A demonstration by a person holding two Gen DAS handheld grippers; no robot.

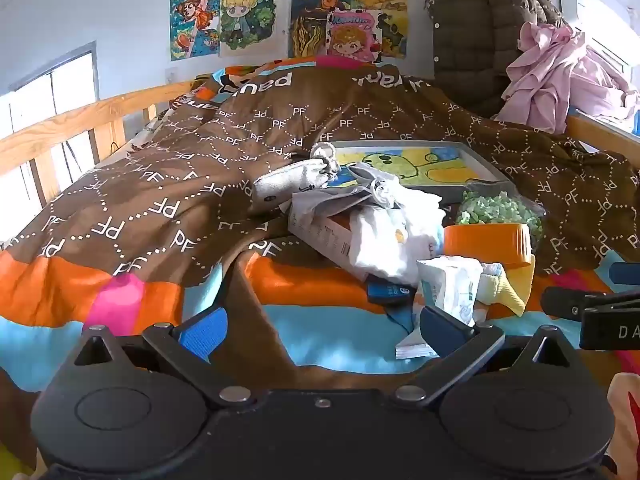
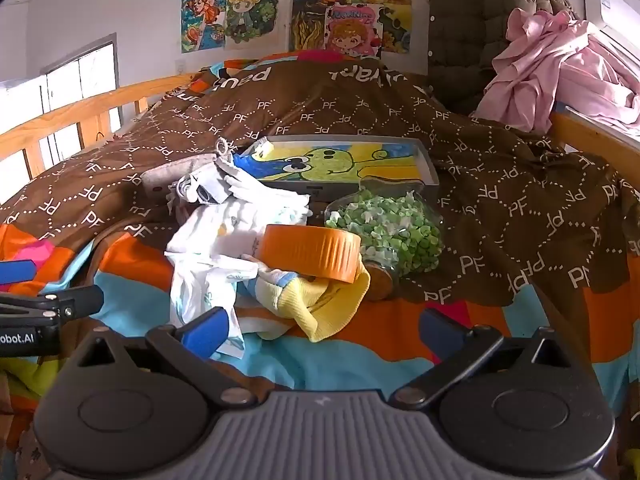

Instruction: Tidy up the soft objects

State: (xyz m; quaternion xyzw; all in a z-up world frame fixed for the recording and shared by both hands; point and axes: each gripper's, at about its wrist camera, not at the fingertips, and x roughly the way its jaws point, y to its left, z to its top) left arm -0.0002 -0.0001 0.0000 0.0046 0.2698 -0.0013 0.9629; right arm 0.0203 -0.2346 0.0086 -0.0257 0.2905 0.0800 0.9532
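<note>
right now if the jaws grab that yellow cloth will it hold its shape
Probably not: the yellow cloth lies crumpled and folded, so it should droop. It looks thin and ribbed, likely light. The orange lid sits partly over it, so pulling may drag that.

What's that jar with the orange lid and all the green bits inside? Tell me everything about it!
The jar is see-through, plastic or glass, and packed with small green and white bits. It lies tipped on its side on the brown blanket, its wide ribbed orange lid facing the camera. The lid is on. The lid rests on a yellow cloth, and white cloths lie against its left side. A framed frog picture lies just behind. No gripper touches it.
</note>
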